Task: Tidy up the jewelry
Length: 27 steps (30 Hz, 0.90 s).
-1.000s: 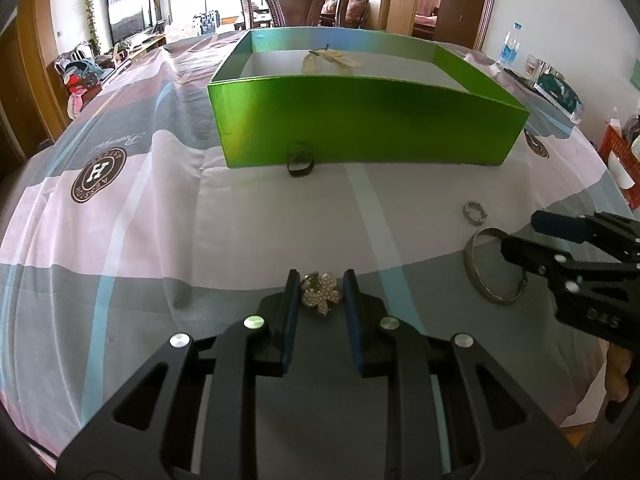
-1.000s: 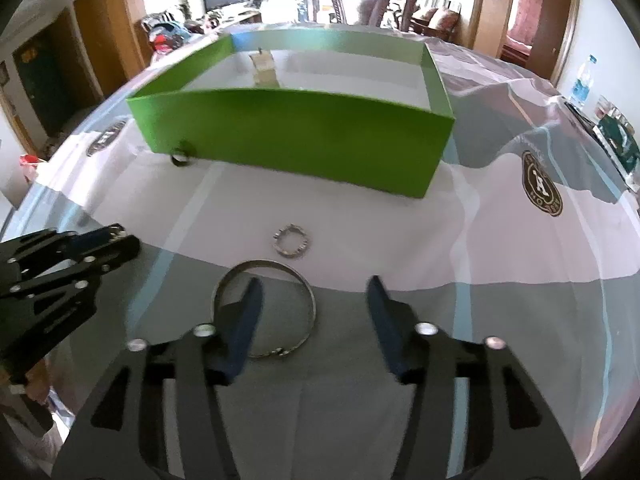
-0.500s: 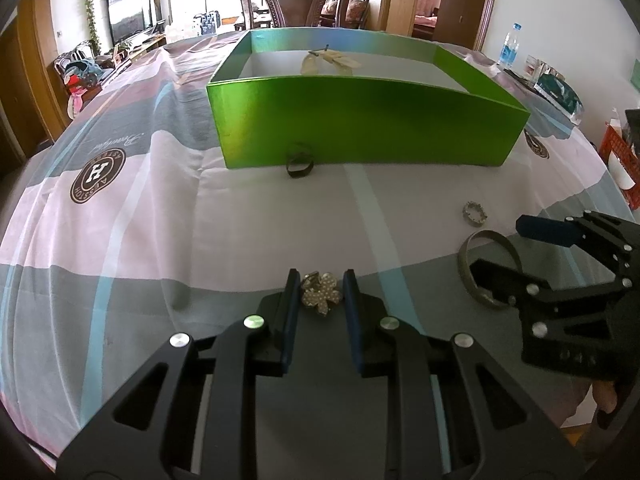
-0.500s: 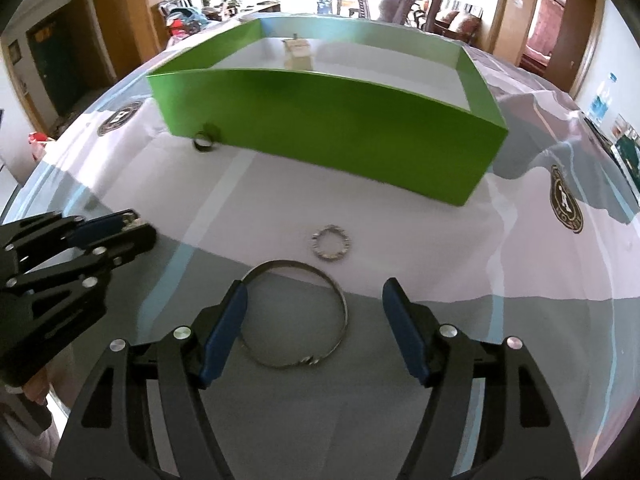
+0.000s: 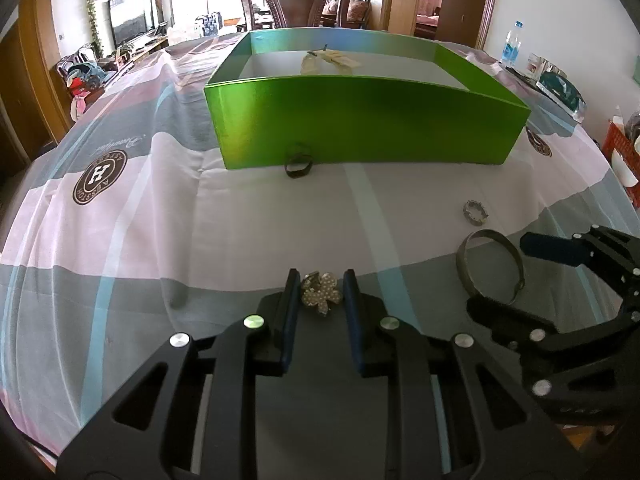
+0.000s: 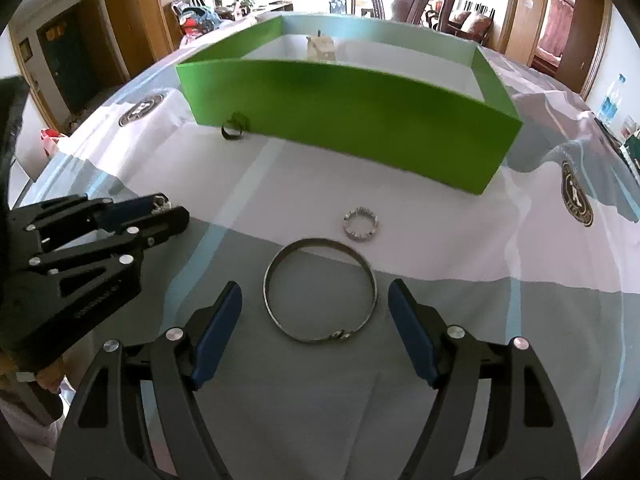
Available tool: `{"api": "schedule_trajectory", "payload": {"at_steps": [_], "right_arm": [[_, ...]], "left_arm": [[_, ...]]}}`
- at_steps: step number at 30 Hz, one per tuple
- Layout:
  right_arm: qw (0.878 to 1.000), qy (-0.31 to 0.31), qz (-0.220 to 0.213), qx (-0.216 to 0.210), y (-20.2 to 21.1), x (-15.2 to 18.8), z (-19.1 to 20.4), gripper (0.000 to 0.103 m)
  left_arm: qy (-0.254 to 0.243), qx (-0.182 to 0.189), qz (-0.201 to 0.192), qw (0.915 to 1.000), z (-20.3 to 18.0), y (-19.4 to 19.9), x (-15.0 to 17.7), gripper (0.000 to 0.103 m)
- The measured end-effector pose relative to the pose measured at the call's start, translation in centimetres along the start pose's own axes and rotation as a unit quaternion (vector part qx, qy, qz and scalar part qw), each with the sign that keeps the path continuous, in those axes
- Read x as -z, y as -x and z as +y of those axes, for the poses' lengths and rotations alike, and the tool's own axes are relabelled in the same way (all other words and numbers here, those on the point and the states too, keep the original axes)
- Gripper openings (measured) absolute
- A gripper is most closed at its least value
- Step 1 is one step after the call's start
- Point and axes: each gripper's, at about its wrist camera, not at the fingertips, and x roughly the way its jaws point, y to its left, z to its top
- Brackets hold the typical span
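Note:
My left gripper (image 5: 319, 286) is shut on a sparkly flower brooch (image 5: 321, 293) low over the tablecloth; it also shows in the right wrist view (image 6: 170, 210). My right gripper (image 6: 316, 304) is open, its fingers on either side of a silver bangle (image 6: 320, 296) lying on the cloth; the bangle also shows in the left wrist view (image 5: 490, 266). A small silver ring (image 6: 361, 224) lies just beyond the bangle. A green box (image 5: 360, 120) stands behind, with a pale piece of jewelry (image 5: 320, 60) inside. A dark ring (image 5: 298, 164) lies against its front wall.
A wooden chair (image 5: 296, 0) stands behind the table. A water bottle (image 5: 512, 46) and packets (image 5: 558, 88) sit at the far right. A red basket (image 5: 622, 152) is at the right edge.
My right gripper has moved forward and left over the bangle, so the bangle now lies between its open fingers. The left gripper has stayed still, holding the brooch.

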Motion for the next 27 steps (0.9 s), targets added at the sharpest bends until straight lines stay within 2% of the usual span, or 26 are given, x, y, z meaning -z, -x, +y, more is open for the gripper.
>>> {"api": "schedule_trajectory", "payload": {"at_steps": [9, 11, 13, 27], "right_arm": [[1.000, 0.003, -0.001, 0.011, -0.3, 0.2, 0.0, 0.074], [1.000, 0.005, -0.004, 0.008, -0.3, 0.2, 0.0, 0.071], [1.000, 0.008, -0.008, 0.006, -0.1, 0.2, 0.1, 0.060], [1.000, -0.004, -0.026, 0.018, 0.9, -0.1, -1.0, 0.060]], "left_arm": [[0.000, -0.001, 0.000, 1.0000, 0.0, 0.0, 0.0, 0.022], [0.000, -0.002, 0.000, 1.0000, 0.0, 0.0, 0.1, 0.022], [0.000, -0.001, 0.000, 1.0000, 0.0, 0.0, 0.1, 0.022], [0.008, -0.009, -0.012, 0.9999, 0.0, 0.6, -0.5, 0.022]]}}
